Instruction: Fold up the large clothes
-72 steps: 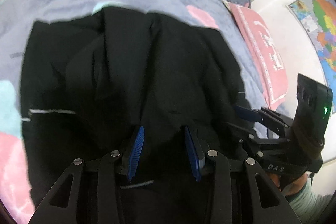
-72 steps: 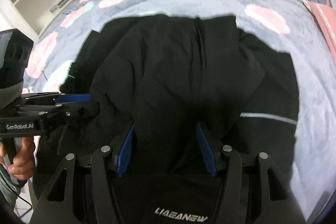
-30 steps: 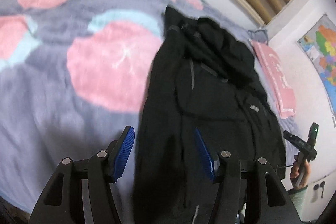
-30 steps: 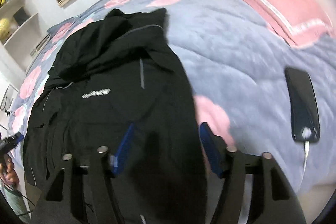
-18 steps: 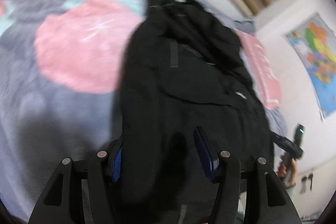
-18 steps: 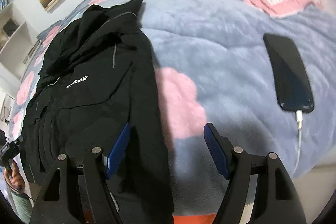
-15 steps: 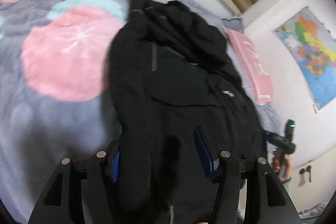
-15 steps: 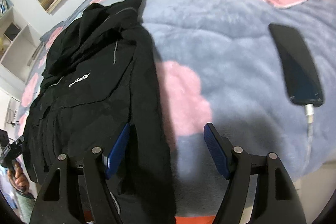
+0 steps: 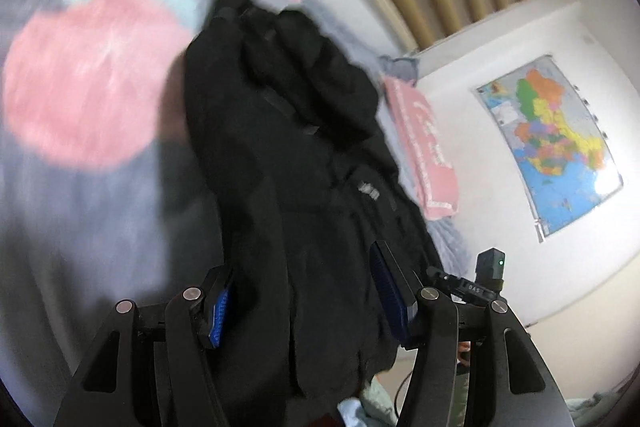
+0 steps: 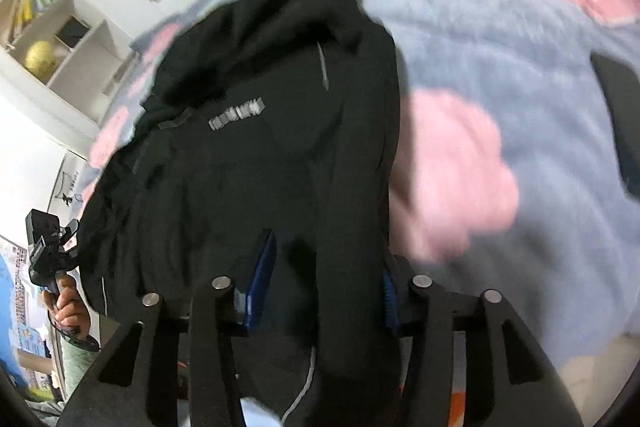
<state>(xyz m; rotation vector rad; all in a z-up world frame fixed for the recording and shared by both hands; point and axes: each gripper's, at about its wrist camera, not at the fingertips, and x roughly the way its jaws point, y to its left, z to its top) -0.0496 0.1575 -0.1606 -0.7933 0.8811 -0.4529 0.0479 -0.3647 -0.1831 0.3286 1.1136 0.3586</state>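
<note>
Nearest, the left tool (image 9: 308, 303) and right tool (image 10: 320, 287) each stand wide open astride a near corner of the black jacket (image 10: 260, 155), gripping nothing yet. A second ago both were off to either side; they have closed in on the hem, probably for the next fold. The jacket lies lengthwise on the flowered bed (image 10: 500, 47), hood farthest. Its silver chest lettering is blurred, unreadable.

Motion-blurred blanket (image 9: 92, 79); black jacket (image 10: 256, 163) hem under tongs
</note>
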